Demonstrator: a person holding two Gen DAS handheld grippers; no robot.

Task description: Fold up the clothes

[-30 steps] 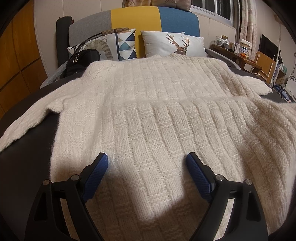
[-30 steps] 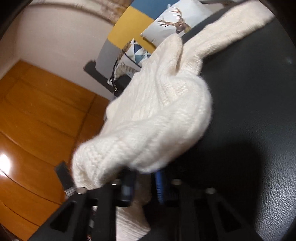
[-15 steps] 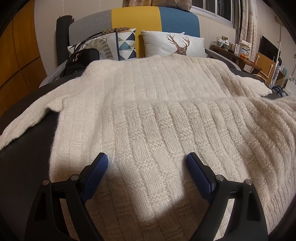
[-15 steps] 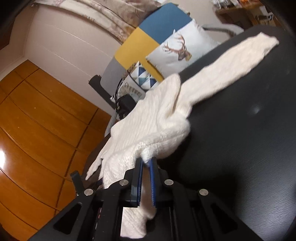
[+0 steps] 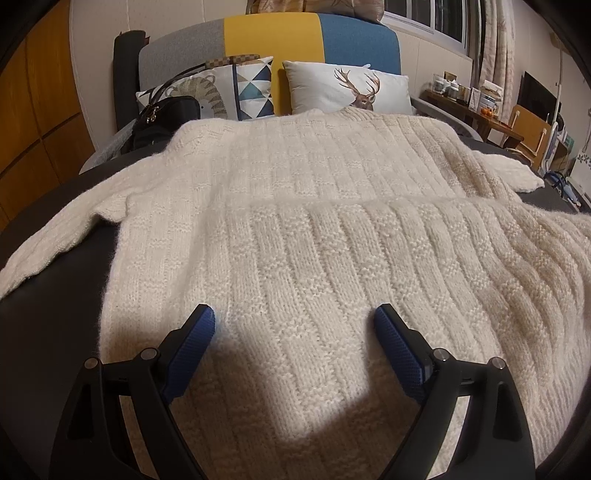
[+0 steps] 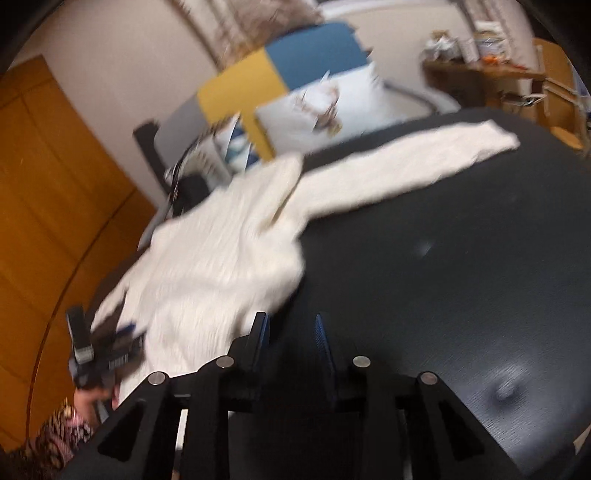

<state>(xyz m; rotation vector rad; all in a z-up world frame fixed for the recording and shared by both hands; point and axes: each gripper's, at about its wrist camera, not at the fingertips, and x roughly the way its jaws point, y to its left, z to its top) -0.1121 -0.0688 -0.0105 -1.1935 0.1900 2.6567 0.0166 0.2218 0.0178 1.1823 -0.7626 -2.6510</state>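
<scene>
The cream knit sweater [image 5: 314, 240] lay spread on the dark tabletop [image 6: 461, 258], hem folded up. Left tool [image 5: 295, 325] was spread wide above it, empty. Right tool [image 6: 291, 328] was parted, gripping nothing.

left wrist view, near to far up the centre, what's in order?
Left hand-held gripper → folded-up lower half of the sweater → fold edge → upper part of the sweater → deer pillow → yellow headboard panel.
</scene>
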